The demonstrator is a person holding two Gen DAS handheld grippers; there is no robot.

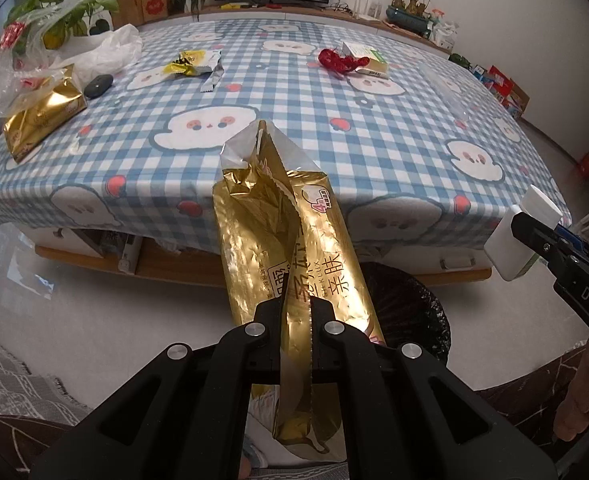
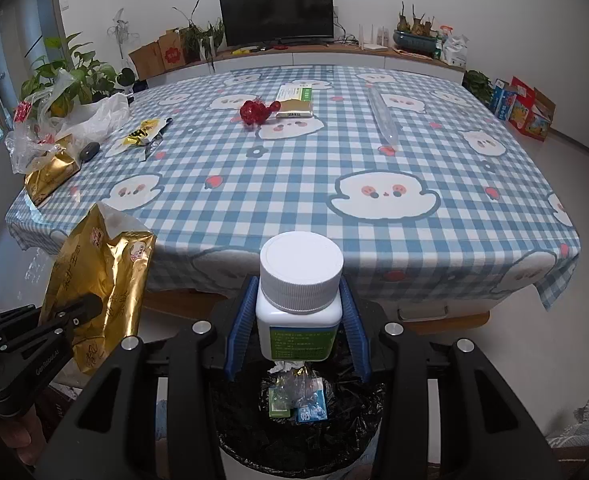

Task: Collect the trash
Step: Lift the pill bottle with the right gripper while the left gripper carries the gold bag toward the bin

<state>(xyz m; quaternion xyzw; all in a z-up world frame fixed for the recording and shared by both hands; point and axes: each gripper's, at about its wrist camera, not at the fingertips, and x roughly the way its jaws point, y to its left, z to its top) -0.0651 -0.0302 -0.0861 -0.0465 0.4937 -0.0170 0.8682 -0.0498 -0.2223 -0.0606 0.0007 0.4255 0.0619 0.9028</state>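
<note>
My left gripper (image 1: 294, 314) is shut on a crumpled gold foil wrapper (image 1: 290, 232), which sticks up in front of the table edge. In the right wrist view the same gold wrapper (image 2: 102, 276) hangs at the left, with the left gripper (image 2: 80, 306) clamped on it. My right gripper (image 2: 298, 286) is shut on a white plastic bottle (image 2: 299, 280) with a ribbed white cap, its blue fingers (image 2: 238, 332) pressing both sides. The bottle hangs right over a bin with a black liner (image 2: 254, 440). Several scraps of packaging lie in the bin. The bottle (image 1: 522, 236) also shows at the right of the left wrist view.
On the blue checked tablecloth (image 2: 294, 184) lie a red wrapper (image 2: 254, 112), a green-white box (image 2: 294, 102), a yellow wrapper (image 2: 142, 132), a clear plastic tube (image 2: 382, 114), a gold pack (image 2: 48, 174) and plastic bags (image 2: 94, 114). A hand (image 1: 578, 396) is at the right.
</note>
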